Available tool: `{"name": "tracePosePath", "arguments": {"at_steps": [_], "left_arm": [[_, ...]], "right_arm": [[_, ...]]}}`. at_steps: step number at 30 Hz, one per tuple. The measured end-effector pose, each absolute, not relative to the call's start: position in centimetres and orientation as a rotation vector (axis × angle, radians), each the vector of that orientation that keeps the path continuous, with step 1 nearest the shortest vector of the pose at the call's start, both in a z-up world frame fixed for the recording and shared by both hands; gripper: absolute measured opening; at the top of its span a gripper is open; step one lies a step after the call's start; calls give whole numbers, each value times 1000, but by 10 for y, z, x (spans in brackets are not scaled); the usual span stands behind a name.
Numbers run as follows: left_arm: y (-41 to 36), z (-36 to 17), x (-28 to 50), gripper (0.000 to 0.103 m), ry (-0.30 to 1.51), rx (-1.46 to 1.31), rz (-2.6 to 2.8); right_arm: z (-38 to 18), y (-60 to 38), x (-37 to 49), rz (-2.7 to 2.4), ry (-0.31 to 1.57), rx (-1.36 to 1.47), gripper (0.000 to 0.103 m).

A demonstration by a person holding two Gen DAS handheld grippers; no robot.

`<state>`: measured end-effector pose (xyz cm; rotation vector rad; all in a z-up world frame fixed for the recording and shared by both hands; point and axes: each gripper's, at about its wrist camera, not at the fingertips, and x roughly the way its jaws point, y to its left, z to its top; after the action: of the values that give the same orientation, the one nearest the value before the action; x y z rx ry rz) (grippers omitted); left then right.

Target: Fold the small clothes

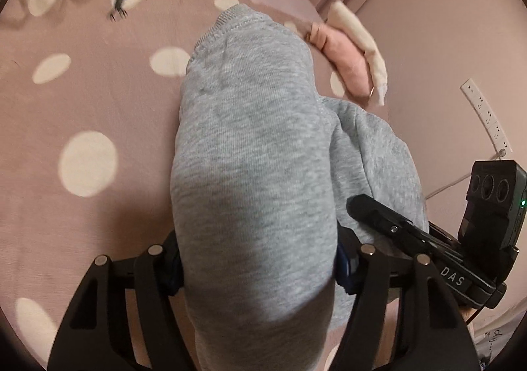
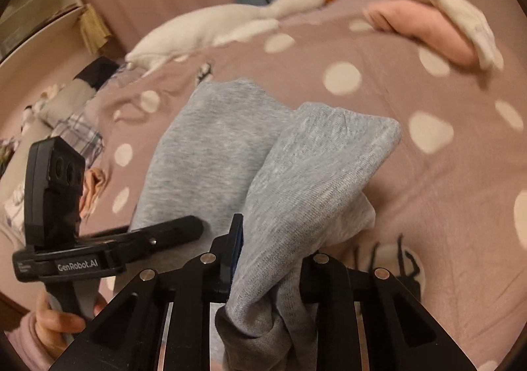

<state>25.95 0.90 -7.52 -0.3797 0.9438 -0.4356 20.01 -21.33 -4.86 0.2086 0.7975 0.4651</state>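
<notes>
A grey knit garment lies on the pink dotted bedspread, its near end raised. In the left wrist view my left gripper is shut on a thick fold of it, the pads pressing both sides. The right gripper's finger shows at lower right against the grey cloth. In the right wrist view my right gripper is shut on another bunched part of the grey garment, which drapes over its fingers. The left gripper sits at lower left, held by a hand.
A folded pink piece under a cream piece rests near the bed's right edge, also far right in the right wrist view. A white goose plush lies at the back. Pillows are at the left. A power strip hangs on the wall.
</notes>
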Motion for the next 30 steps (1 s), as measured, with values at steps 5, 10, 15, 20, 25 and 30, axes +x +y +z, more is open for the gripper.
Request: {"name": "tracePosePath", "arguments": {"at_steps": [5,10,15,20,25,30], "left_arm": [[34,-68,249,68,931,-388,-401],[52,-79,244,68,949,-397,-363],[63,-99,243,68,998,-412,-332],[64,-120,244,70,1060,-409,-299],[63,-120,241,78,1068,-397,-266],[66,-103,221,89,1038,-286,-228]], "right_arm": [[-38,-194,203,510,779,186,25],[-45,-169,212,542,803,164,25],[-62,-159,214,552,851,177,25],[-86,-153,219,536,930,176,25],[-101,-168,223,503,1004,234,29],[-100,-187,211,473,1011,255,38]]}}
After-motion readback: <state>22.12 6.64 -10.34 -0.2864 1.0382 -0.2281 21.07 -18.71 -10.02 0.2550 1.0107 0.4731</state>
